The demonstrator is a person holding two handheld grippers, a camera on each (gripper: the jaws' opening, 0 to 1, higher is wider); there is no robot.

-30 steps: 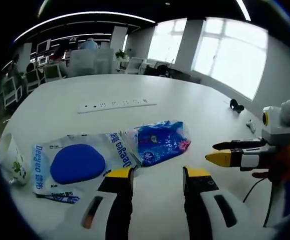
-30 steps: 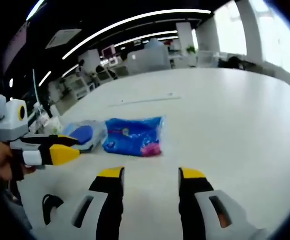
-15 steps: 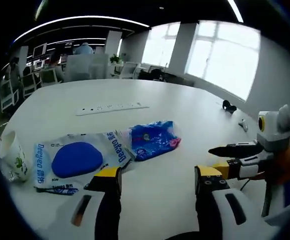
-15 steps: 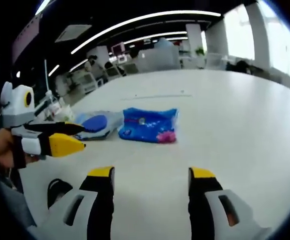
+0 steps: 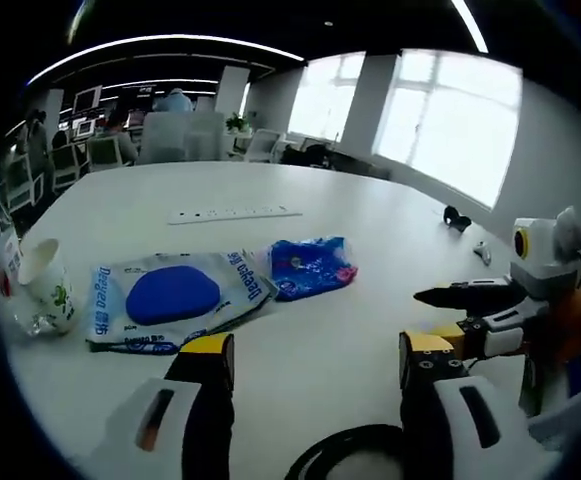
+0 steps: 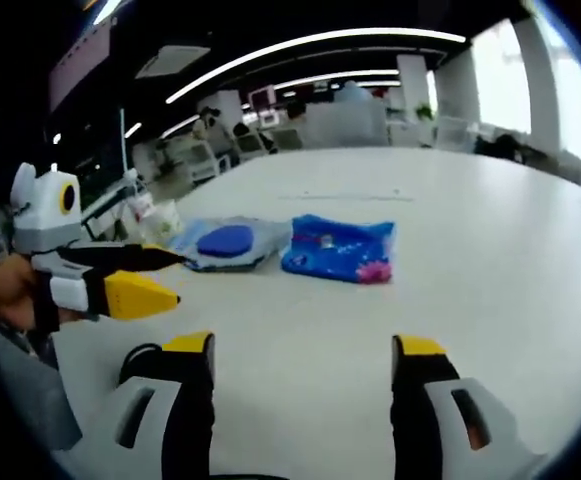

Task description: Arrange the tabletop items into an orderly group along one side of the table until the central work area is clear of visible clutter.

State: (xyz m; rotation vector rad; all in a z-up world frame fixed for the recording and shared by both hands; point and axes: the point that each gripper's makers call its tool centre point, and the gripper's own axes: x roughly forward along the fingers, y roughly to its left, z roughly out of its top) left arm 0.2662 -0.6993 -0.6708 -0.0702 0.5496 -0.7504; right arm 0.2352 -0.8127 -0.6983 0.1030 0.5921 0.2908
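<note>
The crinkly blue plastic packet (image 5: 308,268) lies mid-frame, touching the clear pouch with a blue oval pad (image 5: 175,297); a paper cup (image 5: 48,290) stands far left. My left gripper (image 5: 320,352) and right gripper (image 6: 302,345) gape empty. I'd approach low, pinching the packet's near edge.

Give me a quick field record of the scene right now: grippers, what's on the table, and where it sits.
left gripper: open, empty, above the table
right gripper: open, empty
blue packet: lying flat, touching the clear bag
clear bag with blue pad: flat, between packet and cup
paper cup: upright, near the table's edge
power strip: beyond the bags
</note>
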